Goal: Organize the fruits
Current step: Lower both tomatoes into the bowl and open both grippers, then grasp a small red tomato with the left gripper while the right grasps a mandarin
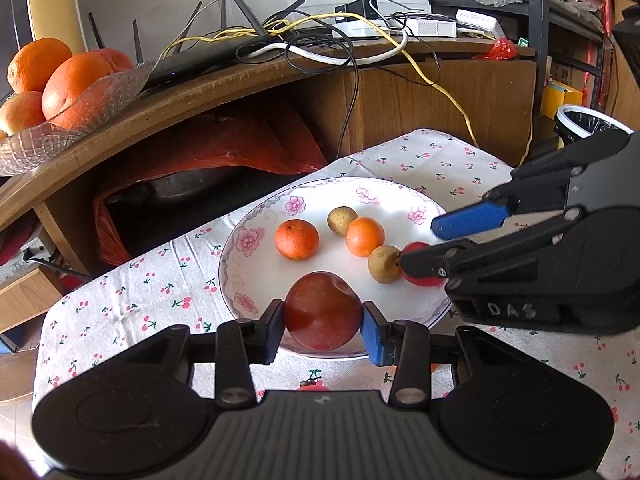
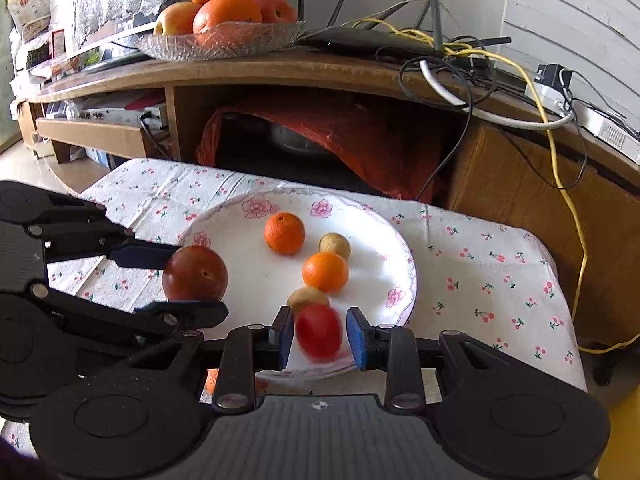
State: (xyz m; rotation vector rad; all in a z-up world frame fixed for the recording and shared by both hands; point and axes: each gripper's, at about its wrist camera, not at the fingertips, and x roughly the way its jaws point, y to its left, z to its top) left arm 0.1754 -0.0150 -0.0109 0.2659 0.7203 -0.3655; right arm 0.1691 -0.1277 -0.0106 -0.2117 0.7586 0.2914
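place: home living room | cues: wooden TV cabinet point(image 2: 280, 76); router point(image 2: 360, 40); cherry-print tablecloth point(image 2: 480, 264)

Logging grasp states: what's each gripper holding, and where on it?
Left gripper: dark red fruit, pads on its opposite sides. Right gripper: jaws straddle the small red fruit, gaps showing, nothing held.

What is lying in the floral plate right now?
In the floral plate: two oranges, two brown fruits. Red fruit between right gripper fingers; contact unclear.
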